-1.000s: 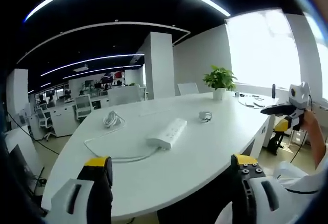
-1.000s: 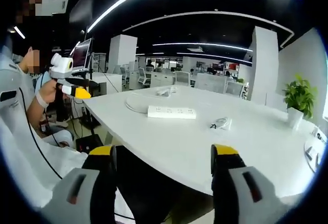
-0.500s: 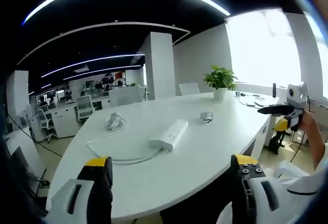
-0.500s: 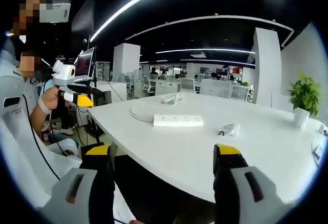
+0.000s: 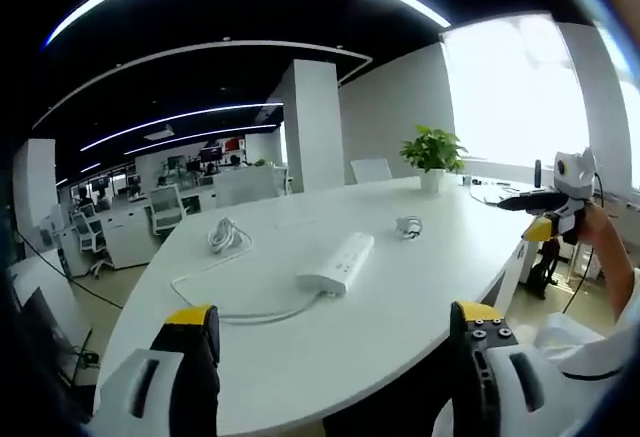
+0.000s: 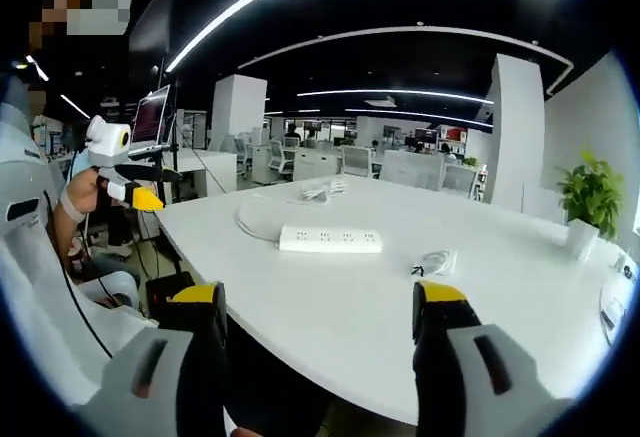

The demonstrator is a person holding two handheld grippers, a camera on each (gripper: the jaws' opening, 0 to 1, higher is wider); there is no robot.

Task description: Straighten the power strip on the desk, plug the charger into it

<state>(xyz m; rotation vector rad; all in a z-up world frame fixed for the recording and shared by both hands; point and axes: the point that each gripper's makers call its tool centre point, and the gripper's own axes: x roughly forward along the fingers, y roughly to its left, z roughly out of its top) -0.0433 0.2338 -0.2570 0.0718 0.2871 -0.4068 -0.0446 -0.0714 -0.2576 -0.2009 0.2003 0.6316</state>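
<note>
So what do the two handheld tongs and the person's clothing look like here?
Each pair of tongs, left and right, has black jaws capped in yellow on pale grey bodies. Seen from the other side, each carries a white box with a round lens. The person wears a white sleeve, with a thin black cable running across it.

Power strip (image 6: 330, 239) on desk (image 6: 330, 297) (jaws apart)

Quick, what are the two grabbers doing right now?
Left gripper: open, holding nothing.
Right gripper: open, holding nothing.
</note>
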